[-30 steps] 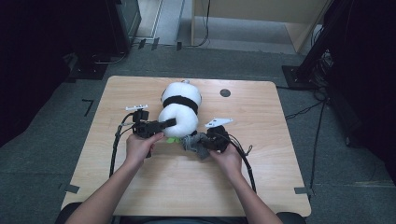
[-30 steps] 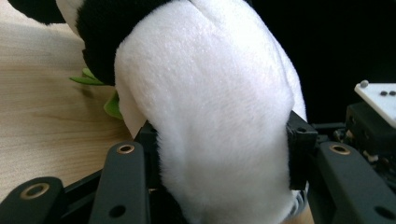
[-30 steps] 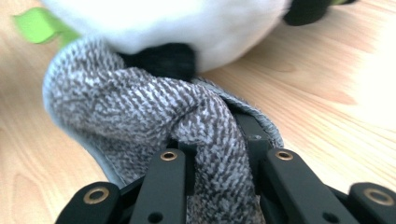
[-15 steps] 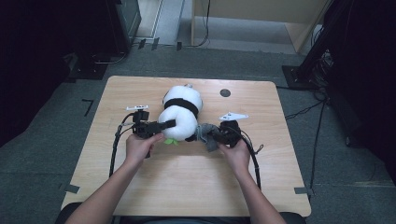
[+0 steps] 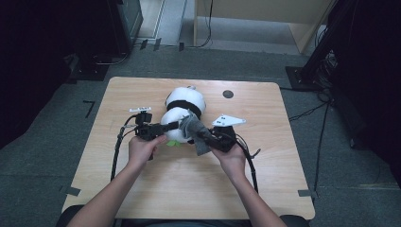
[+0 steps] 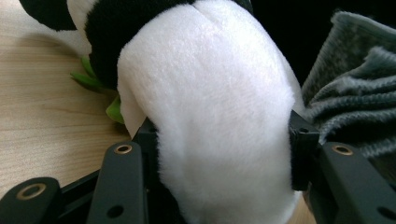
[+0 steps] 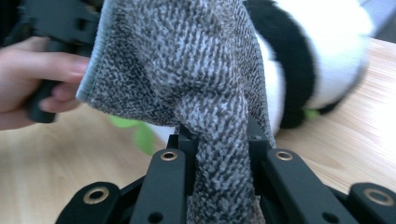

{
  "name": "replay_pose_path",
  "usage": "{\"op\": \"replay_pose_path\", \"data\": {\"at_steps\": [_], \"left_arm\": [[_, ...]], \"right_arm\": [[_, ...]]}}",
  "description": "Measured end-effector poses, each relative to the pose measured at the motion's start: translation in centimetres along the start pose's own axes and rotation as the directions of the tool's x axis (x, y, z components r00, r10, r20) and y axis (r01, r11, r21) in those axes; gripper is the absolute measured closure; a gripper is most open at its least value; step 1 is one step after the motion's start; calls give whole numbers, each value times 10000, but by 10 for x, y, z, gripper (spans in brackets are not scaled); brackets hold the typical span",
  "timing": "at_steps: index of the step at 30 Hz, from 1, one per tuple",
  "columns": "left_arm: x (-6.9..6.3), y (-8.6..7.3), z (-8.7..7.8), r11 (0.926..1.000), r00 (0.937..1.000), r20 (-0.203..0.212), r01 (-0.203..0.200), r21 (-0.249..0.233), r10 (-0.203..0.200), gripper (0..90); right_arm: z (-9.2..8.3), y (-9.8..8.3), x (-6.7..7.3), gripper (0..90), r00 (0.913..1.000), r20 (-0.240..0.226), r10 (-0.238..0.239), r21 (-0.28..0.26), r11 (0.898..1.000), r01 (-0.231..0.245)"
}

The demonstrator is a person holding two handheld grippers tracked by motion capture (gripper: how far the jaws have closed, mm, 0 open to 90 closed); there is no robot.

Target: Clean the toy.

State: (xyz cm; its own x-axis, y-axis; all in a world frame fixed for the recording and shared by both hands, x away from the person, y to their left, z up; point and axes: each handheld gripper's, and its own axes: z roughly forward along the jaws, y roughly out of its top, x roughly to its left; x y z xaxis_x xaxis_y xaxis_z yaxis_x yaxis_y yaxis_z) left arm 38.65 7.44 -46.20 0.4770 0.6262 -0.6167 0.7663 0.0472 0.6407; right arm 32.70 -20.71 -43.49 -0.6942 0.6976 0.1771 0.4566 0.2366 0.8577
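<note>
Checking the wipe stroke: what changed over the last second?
The right tongs, shut on the cloth, lifted it from the table by the panda's near side up against the toy's body. The left tongs stayed clamped on the panda, which has not moved on the table.

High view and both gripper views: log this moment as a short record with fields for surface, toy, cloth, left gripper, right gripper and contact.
surface: light wooden table
toy: black-and-white plush panda with green leaf trim, lying on the table
cloth: grey knitted towel, bunched and lifted off the table against the panda
left gripper: jaws clamped on the panda's white plush body
right gripper: jaws shut on a fold of the towel
contact: towel touches the panda's near end; the person's hands hold both grippers
</note>
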Motion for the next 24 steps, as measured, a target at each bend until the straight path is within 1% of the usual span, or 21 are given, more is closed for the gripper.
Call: {"op": "replay_pose_path", "data": {"at_steps": [3,5,8,10,11,12,13,14,16,17,19,20,22,24], "left_arm": [[0,-1,1,10000,10000,-11,35,-67,-36,475],[-2,-2,3,10000,10000,-41,-9,-76,9,474],[-6,-3,4,10000,10000,-15,-26,-22,26,473],[-7,-5,5,10000,10000,59,13,32,-13,472],[-8,-5,6,9999,9999,128,102,11,-102,471],[-8,-6,7,9998,9995,263,195,55,-196,469],[-7,-7,8,9992,9983,437,378,105,-382,467],[-7,-7,9,9985,9972,520,531,117,-536,467],[-8,-9,10,9988,9979,439,470,159,-477,468],[-8,-9,10,9988,9981,408,460,182,-467,468],[-8,-9,11,9989,9984,369,416,224,-424,468],[-8,-10,11,9989,9985,336,418,219,-425,468],[-7,-9,11,9986,9982,358,476,236,-484,468],[-6,-9,10,9979,9971,431,618,203,-626,467]], "right_arm": [[4,3,14,771,9989,-438,-193,-22,9998,192],[9,4,25,771,9962,-721,-483,96,9987,491],[19,2,40,771,9914,-995,-846,351,9955,885],[25,0,46,770,9885,-1119,-1014,482,9931,1073],[28,-1,48,769,9876,-1177,-1041,527,9924,1109],[30,-2,50,769,9872,-1176,-1077,563,9918,1149],[32,-3,50,770,9878,-1126,-1075,536,9920,1140],[33,-4,50,770,9880,-1103,-1084,500,9922,1145],[36,-6,47,771,9894,-1062,-995,590,9926,1062],[37,-8,44,772,9896,-1138,-879,600,9936,952],[39,-10,43,772,9895,-1181,-833,653,9937,914],[42,-14,42,772,9895,-1264,-705,824,9933,813],[44,-16,41,772,9893,-1283,-697,863,9930,811],[46,-17,40,772,9886,-1332,-707,1003,9914,844]]}}
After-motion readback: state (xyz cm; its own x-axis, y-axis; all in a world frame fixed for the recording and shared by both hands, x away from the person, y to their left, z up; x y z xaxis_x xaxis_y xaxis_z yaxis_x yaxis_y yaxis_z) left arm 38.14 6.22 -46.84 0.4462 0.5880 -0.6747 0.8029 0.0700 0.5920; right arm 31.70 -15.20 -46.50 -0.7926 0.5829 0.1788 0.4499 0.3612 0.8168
